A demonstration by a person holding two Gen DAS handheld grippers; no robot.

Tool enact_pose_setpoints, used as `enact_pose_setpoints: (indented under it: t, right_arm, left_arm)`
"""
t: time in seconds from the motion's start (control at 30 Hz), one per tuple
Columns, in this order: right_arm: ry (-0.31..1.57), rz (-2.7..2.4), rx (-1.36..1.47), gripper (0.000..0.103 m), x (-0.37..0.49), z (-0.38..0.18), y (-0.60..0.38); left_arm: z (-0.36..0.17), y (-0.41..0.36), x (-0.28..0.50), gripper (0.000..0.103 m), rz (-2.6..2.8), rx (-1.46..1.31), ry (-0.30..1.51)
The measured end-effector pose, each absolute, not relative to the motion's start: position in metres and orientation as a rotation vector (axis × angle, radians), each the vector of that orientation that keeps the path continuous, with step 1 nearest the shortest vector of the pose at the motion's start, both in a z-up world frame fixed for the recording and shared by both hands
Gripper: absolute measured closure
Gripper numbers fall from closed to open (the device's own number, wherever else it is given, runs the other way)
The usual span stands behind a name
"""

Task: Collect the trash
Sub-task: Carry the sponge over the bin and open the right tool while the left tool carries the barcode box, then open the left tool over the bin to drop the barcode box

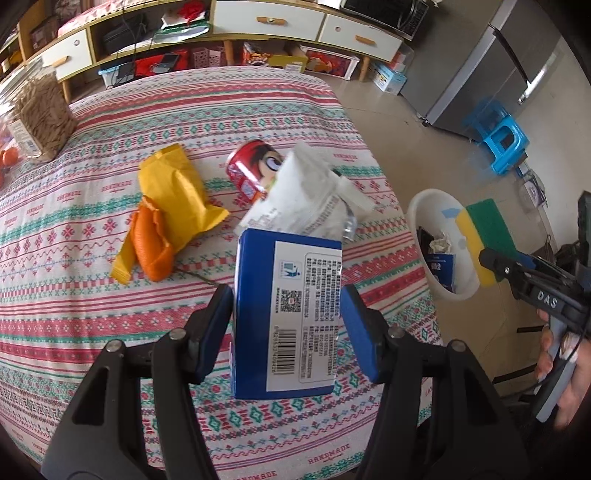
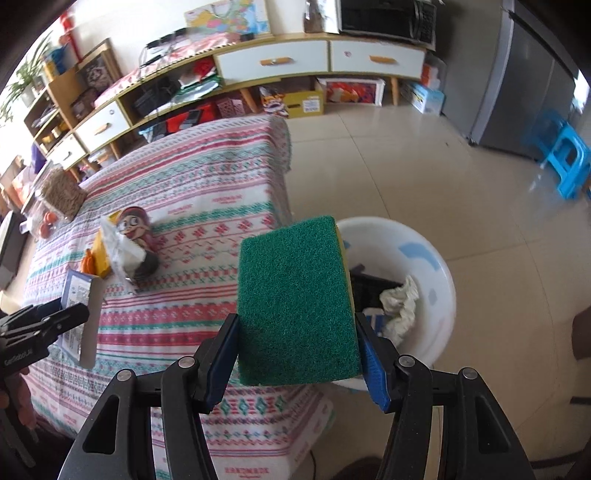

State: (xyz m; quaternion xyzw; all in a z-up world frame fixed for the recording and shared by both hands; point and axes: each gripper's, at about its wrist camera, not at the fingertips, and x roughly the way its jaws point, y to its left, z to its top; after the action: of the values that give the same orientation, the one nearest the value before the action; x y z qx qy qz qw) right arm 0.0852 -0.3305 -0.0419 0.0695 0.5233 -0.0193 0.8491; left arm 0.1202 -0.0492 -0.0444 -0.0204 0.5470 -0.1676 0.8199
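My left gripper (image 1: 288,317) is shut on a blue and white carton (image 1: 286,314), held above the patterned tablecloth (image 1: 92,332). My right gripper (image 2: 297,343) is shut on a green and yellow sponge (image 2: 295,299), held over the table's edge beside the white bin (image 2: 436,280). In the left wrist view the sponge (image 1: 484,240) hangs over the bin (image 1: 424,210). On the cloth lie a red can (image 1: 251,166), a white crumpled wrapper (image 1: 306,195), a yellow packet (image 1: 173,192) and an orange peel (image 1: 151,247).
The bin holds crumpled paper (image 2: 400,306) and dark trash. A jar of seeds (image 1: 44,118) stands at the table's far left. A blue stool (image 1: 506,144) and a grey fridge (image 1: 491,74) are on the tiled floor. A low cabinet (image 1: 258,22) runs along the back.
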Motion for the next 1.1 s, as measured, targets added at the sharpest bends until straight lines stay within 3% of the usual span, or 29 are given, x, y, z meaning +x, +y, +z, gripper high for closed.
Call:
enact_pose_setpoints:
  t: [0.43, 0.57, 1.1]
  right_arm:
    - [1.171, -0.181, 0.278, 0.040, 0.100, -0.072, -0.406]
    - [1.173, -0.201, 0.333, 0.035, 0.100, -0.075, -0.418]
    - [1.126, -0.181, 0.305, 0.030, 0.076, -0.052, -0.430]
  left_arm:
    - [-0.048, -0.099, 0.124, 0.042, -0.422, 0.034, 1.169]
    - [-0.050, -0.116, 0.126, 0.042, -0.439, 0.040, 1.172]
    - [-0.064, -0.208, 0.140, 0.041, -0.557, 0.074, 1.175]
